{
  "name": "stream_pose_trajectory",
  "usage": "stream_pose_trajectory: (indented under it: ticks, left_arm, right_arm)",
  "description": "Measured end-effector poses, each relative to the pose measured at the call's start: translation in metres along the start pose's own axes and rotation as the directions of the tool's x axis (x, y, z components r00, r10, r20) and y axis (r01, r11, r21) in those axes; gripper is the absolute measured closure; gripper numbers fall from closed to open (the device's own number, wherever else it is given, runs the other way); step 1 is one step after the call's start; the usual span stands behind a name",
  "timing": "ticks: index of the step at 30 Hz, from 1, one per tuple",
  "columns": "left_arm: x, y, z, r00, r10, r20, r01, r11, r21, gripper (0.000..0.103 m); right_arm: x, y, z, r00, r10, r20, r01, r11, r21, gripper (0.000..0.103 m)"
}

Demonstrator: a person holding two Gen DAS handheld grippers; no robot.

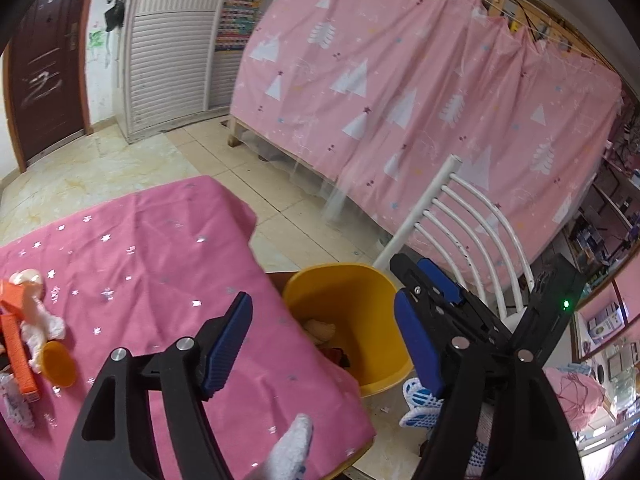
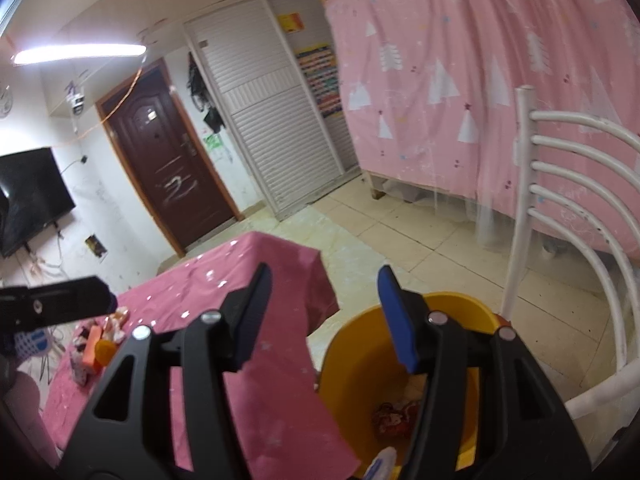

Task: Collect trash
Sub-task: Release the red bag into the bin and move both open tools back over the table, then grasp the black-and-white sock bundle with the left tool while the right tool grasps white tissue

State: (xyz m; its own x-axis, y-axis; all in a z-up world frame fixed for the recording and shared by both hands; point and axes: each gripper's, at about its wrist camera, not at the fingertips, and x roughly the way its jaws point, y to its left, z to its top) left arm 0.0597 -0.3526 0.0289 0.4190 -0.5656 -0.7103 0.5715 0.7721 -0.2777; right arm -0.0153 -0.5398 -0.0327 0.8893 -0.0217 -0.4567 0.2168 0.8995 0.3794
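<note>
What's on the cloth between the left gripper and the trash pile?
Only bare pink tablecloth between the open left gripper and the trash pile, seen in the left wrist view.

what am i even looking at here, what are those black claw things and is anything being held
Those black claws are hand-held grippers with two blue-padded fingers each; a person in dotted work gloves squeezes them, and there is no robot arm. Each picture comes from a fisheye camera mounted on one gripper, looking out along its fingers.

The left gripper and right gripper both stand open with nothing between the pads.

They hover near a yellow bin beside the table's pink cloth. The bin already holds some wrappers. More trash, including an orange box, tissue and a small yellow cup, lies on the cloth.
</note>
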Motion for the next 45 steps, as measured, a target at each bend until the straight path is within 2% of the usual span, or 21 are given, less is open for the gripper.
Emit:
stream_pose_trajectory:
  ticks: [13, 21, 27, 32, 45]
  left_arm:
    - [-0.032, 0.051, -0.001, 0.997, 0.063, 0.046, -0.059, 0.994, -0.093, 0.035]
    - [-0.052, 0.089, -0.006, 0.989, 0.127, 0.071, -0.114, 0.98, -0.161, 0.034]
    - [-0.066, 0.129, -0.012, 0.976, 0.205, 0.068, -0.184, 0.956, -0.229, 0.033]
    - [-0.078, 0.165, -0.017, 0.96, 0.273, 0.069, -0.241, 0.924, -0.297, 0.032]
    - [-0.095, 0.238, -0.035, 0.941, 0.336, 0.043, -0.29, 0.865, -0.411, 0.031]
  right_arm:
    - [0.018, 0.059, -0.006, 0.996, 0.069, -0.059, -0.075, 0.993, -0.093, 0.045]
    - [0.033, 0.101, -0.009, 0.987, 0.116, -0.11, -0.134, 0.976, -0.17, 0.045]
    - [0.043, 0.134, -0.017, 0.976, 0.155, -0.154, -0.187, 0.957, -0.22, 0.043]
    - [0.049, 0.158, -0.025, 0.967, 0.175, -0.185, -0.22, 0.941, -0.259, 0.041]
    - [0.06, 0.213, -0.04, 0.949, 0.201, -0.244, -0.277, 0.9, -0.336, 0.041]
